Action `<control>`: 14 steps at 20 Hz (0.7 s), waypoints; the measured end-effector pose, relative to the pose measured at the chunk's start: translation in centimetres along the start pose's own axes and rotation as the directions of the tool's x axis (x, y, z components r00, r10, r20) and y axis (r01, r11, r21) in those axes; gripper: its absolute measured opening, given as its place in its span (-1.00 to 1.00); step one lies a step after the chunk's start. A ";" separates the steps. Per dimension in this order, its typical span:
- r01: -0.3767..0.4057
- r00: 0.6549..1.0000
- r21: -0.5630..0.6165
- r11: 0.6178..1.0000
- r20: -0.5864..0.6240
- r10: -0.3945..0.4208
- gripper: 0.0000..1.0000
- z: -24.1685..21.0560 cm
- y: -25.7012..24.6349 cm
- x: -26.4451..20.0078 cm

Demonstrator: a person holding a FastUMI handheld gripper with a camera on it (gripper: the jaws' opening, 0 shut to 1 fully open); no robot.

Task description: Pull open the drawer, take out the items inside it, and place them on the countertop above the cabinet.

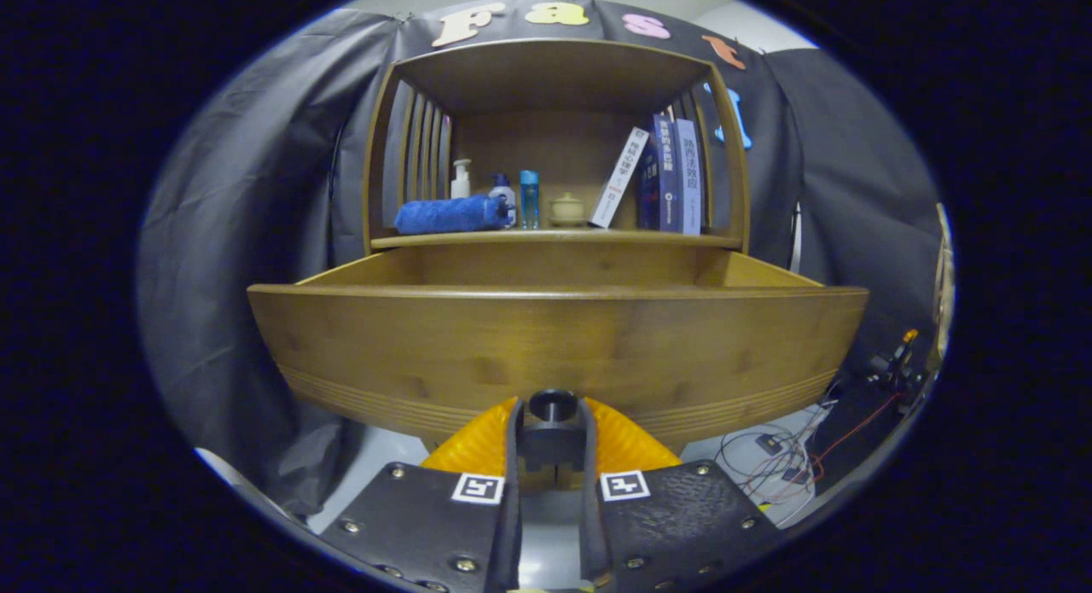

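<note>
The wooden drawer (554, 345) stands pulled out toward me, its curved front panel wide across the view. My gripper (553, 435) is shut on the drawer's black knob (553, 403), one finger on each side of its stem. The drawer's inside is hidden behind the front panel; I see just its side walls and back edge. Above it runs the cabinet's countertop (597, 237), under a wooden shelf hood.
On the countertop lie a blue rolled bundle (448, 214), a white pump bottle (461, 179), a blue bottle (529, 199), a small lidded jar (567, 209) and several books (674, 179). Loose cables (785, 456) lie on the floor to the lower right.
</note>
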State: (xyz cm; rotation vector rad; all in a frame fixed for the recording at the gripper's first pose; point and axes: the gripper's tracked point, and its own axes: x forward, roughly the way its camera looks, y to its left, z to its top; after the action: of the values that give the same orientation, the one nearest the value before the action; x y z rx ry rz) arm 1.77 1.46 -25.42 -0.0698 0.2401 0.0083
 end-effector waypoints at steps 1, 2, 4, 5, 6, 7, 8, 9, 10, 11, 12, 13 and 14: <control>-0.002 1.000 -0.014 1.000 0.014 0.003 -0.46 0.1 0.0 -0.3; -0.002 1.000 -0.021 1.000 0.012 0.003 -0.47 0.1 0.0 -0.1; -0.009 1.000 0.000 1.000 0.006 0.009 -0.31 0.2 -0.1 -0.5; 0.003 1.000 0.007 1.000 0.023 -0.003 -0.15 1.1 -0.7 -1.1; 0.023 0.998 0.009 1.000 0.055 -0.023 0.00 2.5 -1.3 -1.8; 0.037 0.996 0.013 0.999 0.084 -0.038 0.16 3.7 -1.8 -2.5; 0.050 0.993 0.019 0.999 0.109 -0.051 0.32 4.9 -2.2 -3.1; 0.063 0.989 0.029 0.998 0.129 -0.067 0.48 6.2 -2.7 -3.7; 0.069 0.986 0.040 0.997 0.149 -0.074 0.50 7.5 -3.0 -4.1; 0.070 0.984 0.044 0.997 0.164 -0.076 0.60 8.7 -3.0 -4.4; 0.078 0.981 0.039 0.996 0.177 -0.084 0.70 9.6 -3.2 -4.5; 0.084 0.980 0.030 0.996 0.180 -0.088 0.74 10.5 -3.3 -4.5; 0.092 0.980 0.014 0.996 0.175 -0.093 0.75 11.2 -3.3 -4.3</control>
State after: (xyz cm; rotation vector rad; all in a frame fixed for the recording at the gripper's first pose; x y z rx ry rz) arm 0.27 -1.08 -13.31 -0.0735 0.0599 -0.0785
